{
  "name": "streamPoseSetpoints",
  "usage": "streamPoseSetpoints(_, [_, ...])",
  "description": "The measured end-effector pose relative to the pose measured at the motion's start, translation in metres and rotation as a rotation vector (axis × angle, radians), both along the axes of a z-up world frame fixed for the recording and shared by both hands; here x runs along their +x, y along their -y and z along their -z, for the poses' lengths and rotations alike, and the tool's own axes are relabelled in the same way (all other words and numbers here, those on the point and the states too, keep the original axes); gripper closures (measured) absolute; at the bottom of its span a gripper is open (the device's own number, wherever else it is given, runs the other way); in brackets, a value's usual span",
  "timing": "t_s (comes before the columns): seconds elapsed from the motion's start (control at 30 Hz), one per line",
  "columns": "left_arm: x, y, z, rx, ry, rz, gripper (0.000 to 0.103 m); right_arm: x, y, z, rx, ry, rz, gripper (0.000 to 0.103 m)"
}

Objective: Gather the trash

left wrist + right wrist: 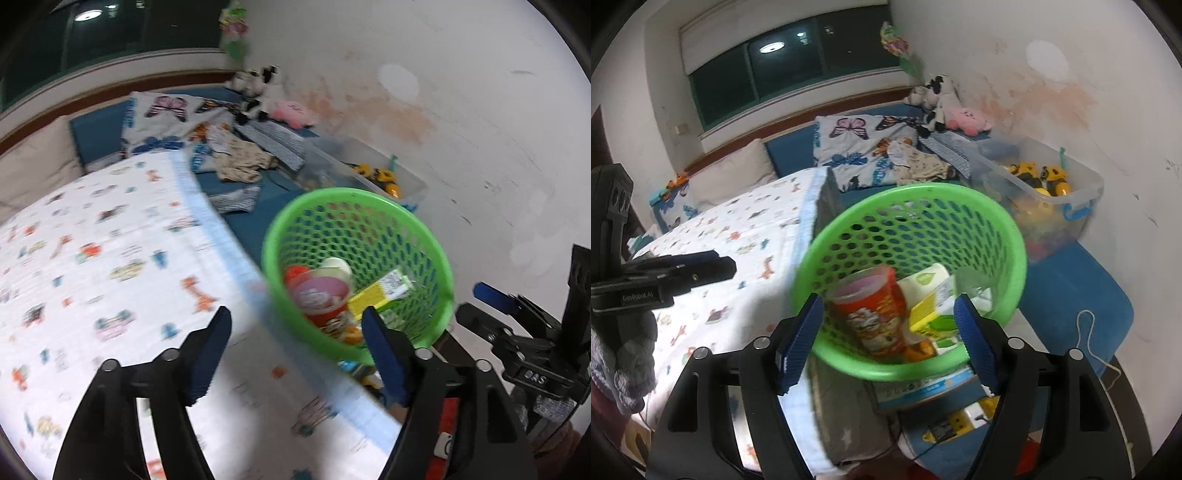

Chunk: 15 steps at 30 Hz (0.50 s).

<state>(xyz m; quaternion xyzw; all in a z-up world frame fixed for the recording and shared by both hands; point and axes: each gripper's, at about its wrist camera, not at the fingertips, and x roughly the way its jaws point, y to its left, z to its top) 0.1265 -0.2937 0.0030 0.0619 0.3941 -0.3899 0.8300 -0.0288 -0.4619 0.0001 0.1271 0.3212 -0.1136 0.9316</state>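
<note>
Sitting tilted beside the edge of the bed, the green mesh basket (pixel 912 280) already held the collected trash: a red instant-noodle cup (pixel 868 314) lying on its side, a yellow-green carton (pixel 931 310) and some pale crumpled wrapping behind them. A printed quilt (pixel 110 258) covered the mattress to the basket's left, and a clear toy bin (pixel 1052 195) stood against the wall beyond it.

Both tools stood with their blue pads spread wide and nothing between them. The left gripper (pixel 295 350) hovered over the quilt's border, its right pad overlapping the basket's near rim in that view. The right gripper (pixel 890 339) framed the basket's near rim, the cup showing in the gap; whether either pad touched the plastic could not be told.

As a judgement, the basket looked light and springy: thin perforated plastic that would flex if squeezed across its mouth. The thick rolled rim looked the stiffest part, so pinching that rim between the pads seemed safer than gripping the mesh wall. Tilted as it was, a lift from one side could have spilled the contents. The noodle cup seemed light and crushable, the carton stiff-edged but easily dented, and the wrapping too limp to matter.
</note>
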Motion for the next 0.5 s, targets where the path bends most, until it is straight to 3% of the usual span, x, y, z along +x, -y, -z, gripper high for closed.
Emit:
streamPoseSetpoints(0.3, [-0.030,-0.073,-0.018,0.039,0.103,-0.149,0.014,-0.012,-0.052,-0.006,-0.018,0.003,-0.050,0.019])
streamPoseSetpoints(0.5, [-0.052,-0.121,-0.024,0.042,0.131,-0.231,0.009,-0.018,-0.083,-0.004,0.002,-0.005,-0.080,0.018])
